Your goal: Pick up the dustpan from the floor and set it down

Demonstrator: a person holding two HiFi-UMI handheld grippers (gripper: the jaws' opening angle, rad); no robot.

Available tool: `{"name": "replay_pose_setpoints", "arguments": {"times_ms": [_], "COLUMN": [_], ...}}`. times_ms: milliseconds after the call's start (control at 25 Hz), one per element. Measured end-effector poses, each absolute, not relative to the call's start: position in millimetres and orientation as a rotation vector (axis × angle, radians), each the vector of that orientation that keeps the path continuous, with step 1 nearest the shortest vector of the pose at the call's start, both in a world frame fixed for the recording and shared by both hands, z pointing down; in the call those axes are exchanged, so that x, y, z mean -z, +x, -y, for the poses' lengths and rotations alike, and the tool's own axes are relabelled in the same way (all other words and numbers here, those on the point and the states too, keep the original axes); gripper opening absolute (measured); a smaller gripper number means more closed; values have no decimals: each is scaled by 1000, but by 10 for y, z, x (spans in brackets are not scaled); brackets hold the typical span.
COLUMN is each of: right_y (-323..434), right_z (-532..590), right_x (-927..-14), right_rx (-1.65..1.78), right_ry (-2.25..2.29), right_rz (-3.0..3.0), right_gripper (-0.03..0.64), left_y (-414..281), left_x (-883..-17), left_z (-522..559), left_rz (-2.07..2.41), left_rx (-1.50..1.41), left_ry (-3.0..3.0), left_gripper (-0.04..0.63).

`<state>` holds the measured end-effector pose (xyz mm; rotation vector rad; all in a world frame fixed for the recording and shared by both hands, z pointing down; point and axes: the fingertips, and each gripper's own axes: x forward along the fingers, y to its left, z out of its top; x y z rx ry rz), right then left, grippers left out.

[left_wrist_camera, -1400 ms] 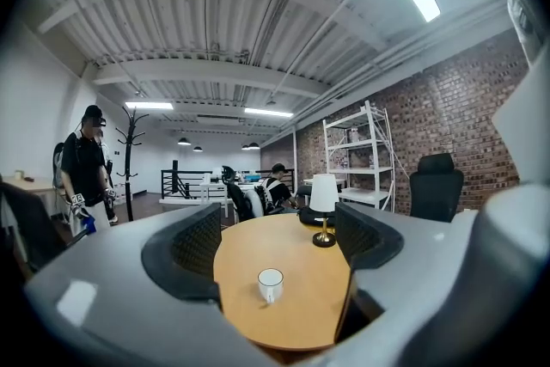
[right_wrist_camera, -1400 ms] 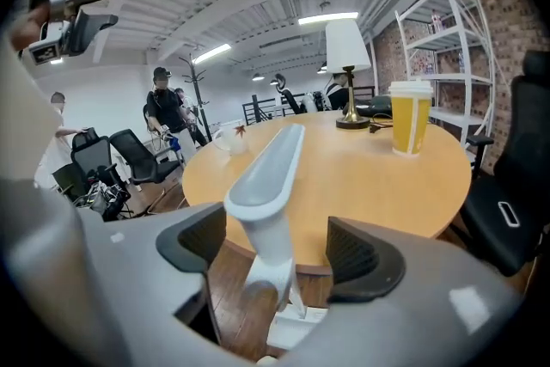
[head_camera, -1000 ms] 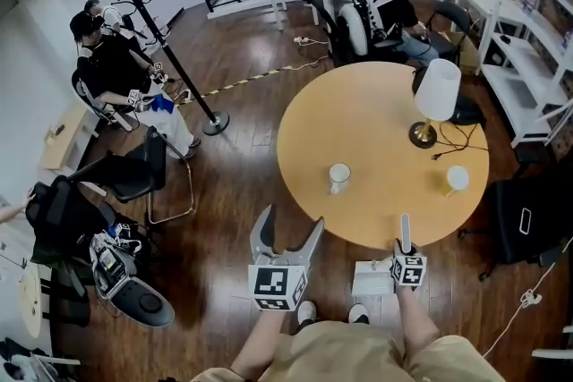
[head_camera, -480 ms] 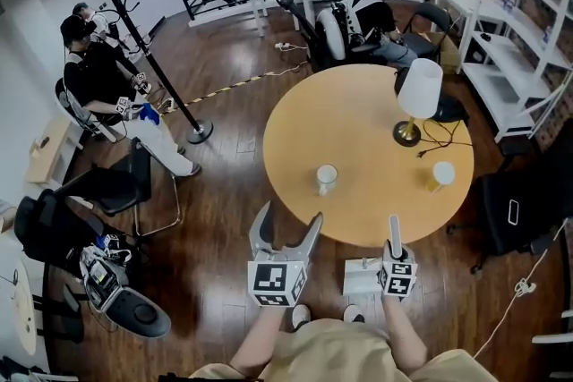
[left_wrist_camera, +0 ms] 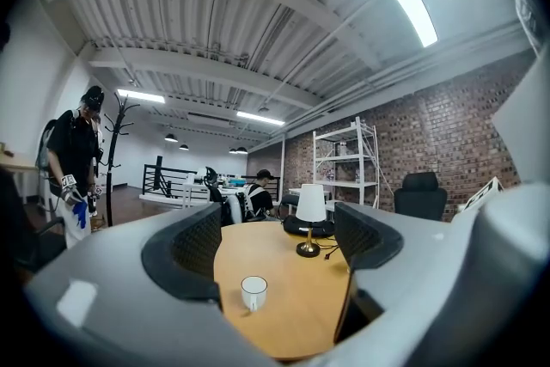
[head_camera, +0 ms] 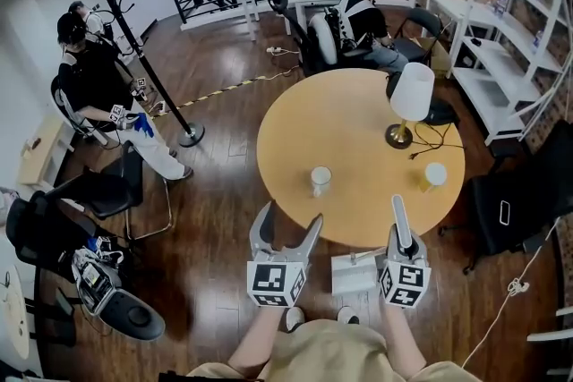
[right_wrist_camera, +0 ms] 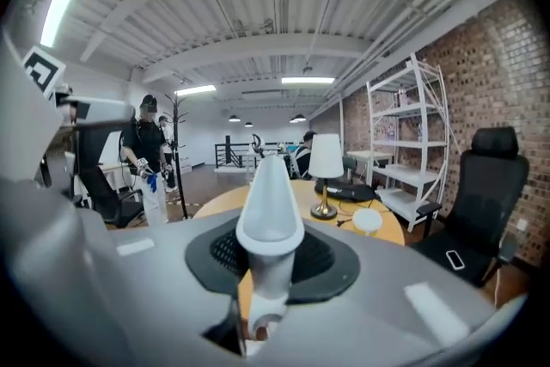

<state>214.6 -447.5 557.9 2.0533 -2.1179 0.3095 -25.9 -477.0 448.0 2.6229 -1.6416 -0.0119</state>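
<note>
Between the ribbed pads (right_wrist_camera: 328, 269) of the right tool (right_wrist_camera: 271, 260) stands the dustpan's white handle (right_wrist_camera: 269, 202), clenched low near its neck, its tapered end jutting out past the jaws. From the head view the dustpan (head_camera: 354, 275) carries its pale pan off to the left of that tool. As far as I can judge, it is clear of the floor (head_camera: 224, 219), above the person's shoes (head_camera: 346, 315) and just short of the near rim of the round tabletop (head_camera: 358, 130).

The left tool (head_camera: 288, 226) hangs beside it, jaws half apart and gripping nothing.

The likeliest trouble is the grip itself. The handle is smooth, narrow plastic and the pan's weight sits to one side, so a quick swing could pivot the dustpan between the pads or let it slide out. The second risk is the rim: if the pan goes forward too low, its leading edge could catch the wood and twist in the grasp. Further in, a white mug (head_camera: 320, 180) stands near that edge. Beyond it are a second cup (head_camera: 434, 175) and a lamp (head_camera: 407, 98) with a trailing cord, and a careless sweep could knock any of them.
</note>
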Motion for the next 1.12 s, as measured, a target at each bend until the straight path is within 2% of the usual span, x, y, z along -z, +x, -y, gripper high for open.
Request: {"name": "replay_pose_setpoints", "arguments": {"times_ms": [440, 1120], "right_y": [1829, 1619], "right_z": [4533, 4442], "right_x": [-4156, -3715], "right_rx": [1, 112], "right_ry": [2171, 2141], "right_rz": [2239, 2314], "right_gripper": [57, 38], "left_y": [-549, -831], "left_x": [-3993, -3813], "left_z": [4683, 4588], "left_rz": [1773, 1958], "left_rx": [125, 51], "left_ry": [2603, 2550], "left_gripper": [405, 394]}}
